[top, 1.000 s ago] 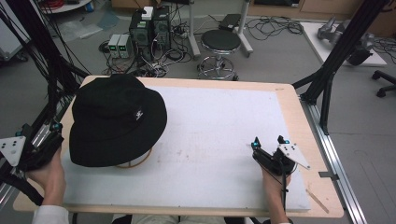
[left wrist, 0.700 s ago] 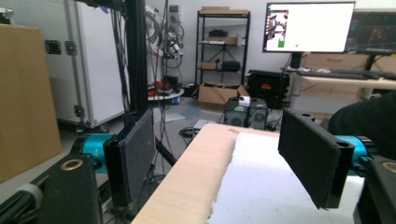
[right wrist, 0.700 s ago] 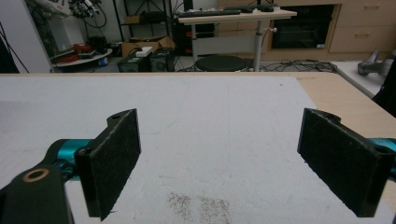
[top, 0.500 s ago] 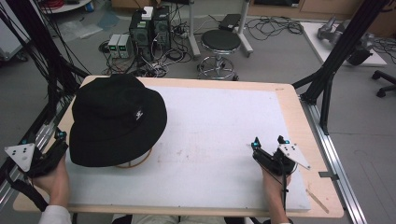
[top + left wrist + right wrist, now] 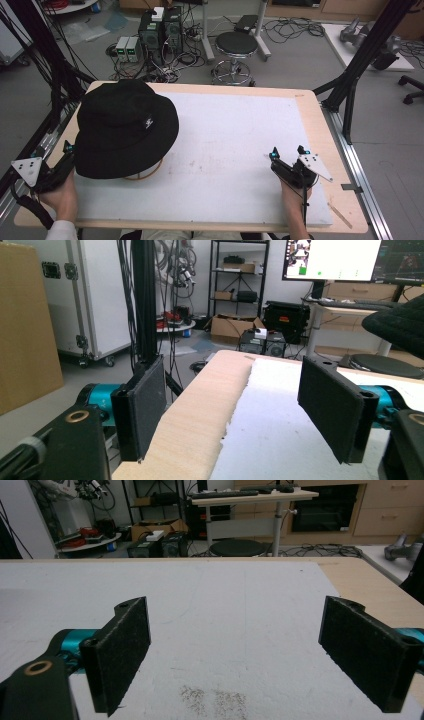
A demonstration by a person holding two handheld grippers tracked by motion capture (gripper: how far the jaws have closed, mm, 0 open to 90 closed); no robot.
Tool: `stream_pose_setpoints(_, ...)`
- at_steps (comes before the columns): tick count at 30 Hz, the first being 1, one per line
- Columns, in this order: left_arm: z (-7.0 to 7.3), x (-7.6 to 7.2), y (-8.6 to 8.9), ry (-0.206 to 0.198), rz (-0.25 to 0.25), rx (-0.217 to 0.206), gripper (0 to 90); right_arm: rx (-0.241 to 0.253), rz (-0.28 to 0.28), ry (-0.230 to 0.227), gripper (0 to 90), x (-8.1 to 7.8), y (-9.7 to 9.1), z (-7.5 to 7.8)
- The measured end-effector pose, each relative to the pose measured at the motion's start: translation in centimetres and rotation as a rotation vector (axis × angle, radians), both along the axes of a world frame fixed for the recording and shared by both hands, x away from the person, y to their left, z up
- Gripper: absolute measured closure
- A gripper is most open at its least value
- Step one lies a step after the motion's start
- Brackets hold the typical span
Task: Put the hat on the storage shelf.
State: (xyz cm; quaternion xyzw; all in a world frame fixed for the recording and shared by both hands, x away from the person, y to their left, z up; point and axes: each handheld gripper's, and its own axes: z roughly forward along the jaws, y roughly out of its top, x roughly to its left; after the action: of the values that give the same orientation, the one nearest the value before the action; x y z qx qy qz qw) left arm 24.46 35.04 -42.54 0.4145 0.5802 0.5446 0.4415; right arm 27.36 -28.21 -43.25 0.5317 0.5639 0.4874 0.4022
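Left gripper (image 5: 64, 159) has shifted right vs. earlier, now at the table (image 5: 310, 107) left edge just beside the hat (image 5: 125, 127) brim; jaws spread, holding nothing. Right gripper (image 5: 287, 159) unchanged on the white mat (image 5: 235, 150), jaws spread, empty. Count: 1 hat, on mat's left part over a tan ring (image 5: 147, 173); 2 grippers; 1 stool (image 5: 236, 45) beyond table.

Even indoor light from overhead, moderately bright. White table (image 5: 235, 150) surface near washed out in high view; black hat (image 5: 125, 130) loses detail, soft shadow under brim. All frames soft, low resolution. Gripper views: close tool pads (image 5: 122, 650) slightly blurred, bright monitor (image 5: 350, 260) glaring, edges mildly stretched.
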Motion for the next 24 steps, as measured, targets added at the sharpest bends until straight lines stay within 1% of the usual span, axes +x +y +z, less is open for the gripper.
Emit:
stream_pose_setpoints(10,-0.14,-0.04,0.09,0.002,-0.006,-0.001,28.4,0.009,-0.007,-0.001,12.4,-0.05,0.03,0.02)
stream_pose_setpoints(14,-0.22,-0.04,0.12,0.008,-0.005,-0.007,28.7,0.003,-0.005,0.001,12.4,-0.06,-0.02,0.01)
stream_pose_setpoints(19,-0.26,-0.17,0.26,0.003,-0.003,-0.014,29.1,0.003,-0.006,0.000,12.4,-0.09,0.00,0.01)
stream_pose_setpoints(20,-0.27,-0.21,0.31,0.007,-0.003,-0.016,29.3,-0.004,-0.003,-0.001,12.4,-0.07,-0.01,0.00)
stream_pose_setpoints(24,-0.39,-0.20,0.39,0.011,-0.007,-0.021,29.6,0.002,-0.001,0.005,12.4,-0.09,0.07,0.00)
